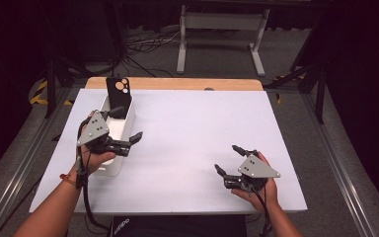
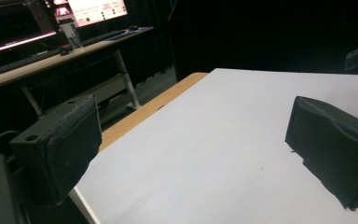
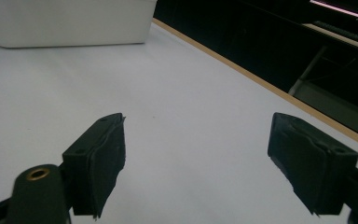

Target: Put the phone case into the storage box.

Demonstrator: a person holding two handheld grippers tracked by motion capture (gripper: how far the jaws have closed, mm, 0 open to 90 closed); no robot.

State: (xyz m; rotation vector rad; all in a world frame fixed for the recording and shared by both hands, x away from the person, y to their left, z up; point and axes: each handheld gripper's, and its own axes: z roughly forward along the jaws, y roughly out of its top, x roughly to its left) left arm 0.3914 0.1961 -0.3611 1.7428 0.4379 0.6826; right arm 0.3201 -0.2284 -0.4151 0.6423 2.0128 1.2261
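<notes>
A black phone case [image 1: 117, 91] with round camera cut-outs stands upright in the far end of a white bin [image 1: 111, 169] at the table's left. My left gripper [image 1: 130, 123] hovers over the bin's right side, a little nearer than the case and apart from it. Its jaws are open, and in the left gripper view the left gripper [image 2: 191, 154] has only bare white table between its pads. My right gripper [image 1: 228, 159] rests low near the front right of the table, open. The right gripper [image 3: 196, 158] has nothing between its pads [image 3: 98, 158].
The white tabletop [image 1: 192, 128] has a wooden strip [image 1: 177, 83] along its far edge. The bin [image 3: 70, 23] lies far ahead in the right gripper view. A desk with lit monitors [image 2: 93, 11] stands beyond the table. Cables and a frame's legs [image 1: 217, 44] are on the floor behind.
</notes>
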